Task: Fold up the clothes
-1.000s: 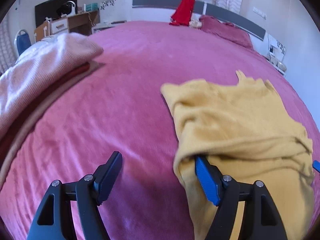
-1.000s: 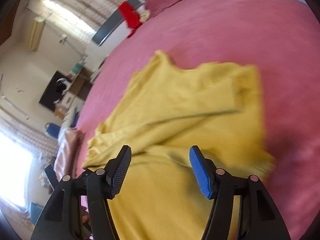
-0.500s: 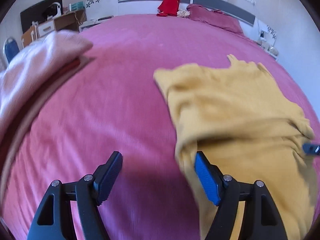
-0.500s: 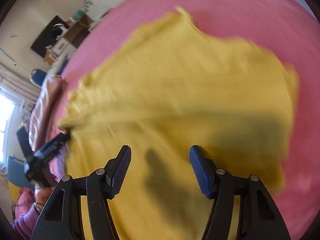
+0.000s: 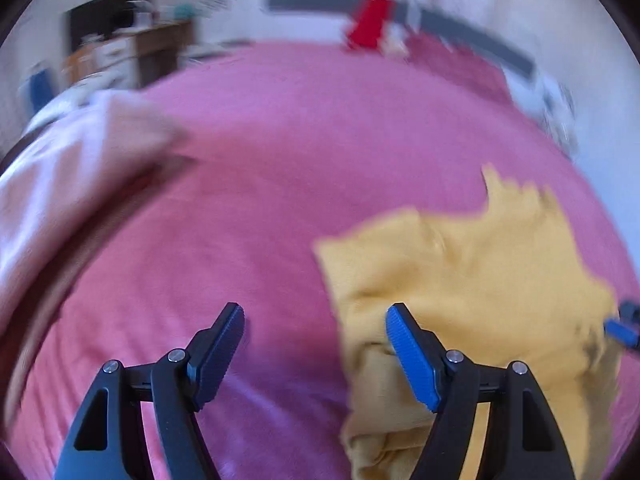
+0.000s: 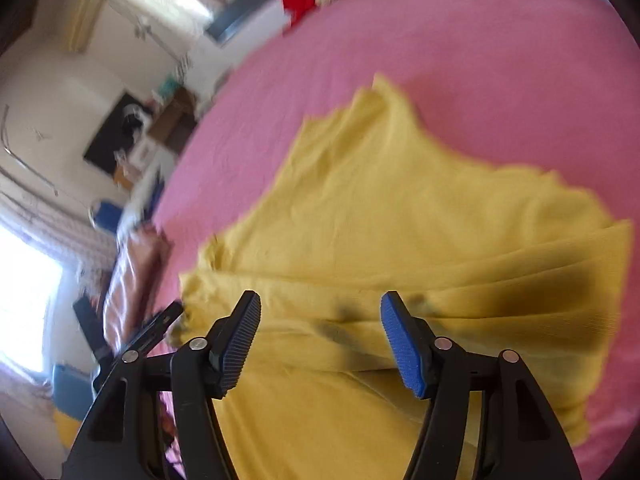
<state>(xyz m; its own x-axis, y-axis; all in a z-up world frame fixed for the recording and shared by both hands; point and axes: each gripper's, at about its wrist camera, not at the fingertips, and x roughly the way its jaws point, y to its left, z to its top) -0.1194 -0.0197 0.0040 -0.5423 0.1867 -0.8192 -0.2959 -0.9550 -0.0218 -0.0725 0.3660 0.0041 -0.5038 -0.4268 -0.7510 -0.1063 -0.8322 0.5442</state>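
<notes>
A yellow garment (image 5: 472,280) lies partly folded on the pink bedspread (image 5: 280,160), with a thick folded edge along its near side. My left gripper (image 5: 316,340) is open at the garment's left edge: the blue finger (image 5: 408,348) is over the cloth and the black finger (image 5: 220,344) over bare bedspread. In the right wrist view the yellow garment (image 6: 400,208) fills the middle. My right gripper (image 6: 320,320) hovers open above its creased near fold, pinching nothing. The left gripper (image 6: 152,332) shows at the garment's left corner, and the right gripper's tip (image 5: 622,328) at its right edge.
A folded pale pink garment (image 5: 60,184) rests on a darker pile at the bed's left side. A red cloth (image 5: 370,20) hangs over the dark headboard (image 5: 460,20), with a pillow beside it. A desk and dark screen (image 5: 108,20) stand by the far left wall.
Both views are blurred from motion. The left view has drawn back, so the garment's far corner sits lower in it. The right view has swung and rolled, showing more room. Both grippers stay open.
</notes>
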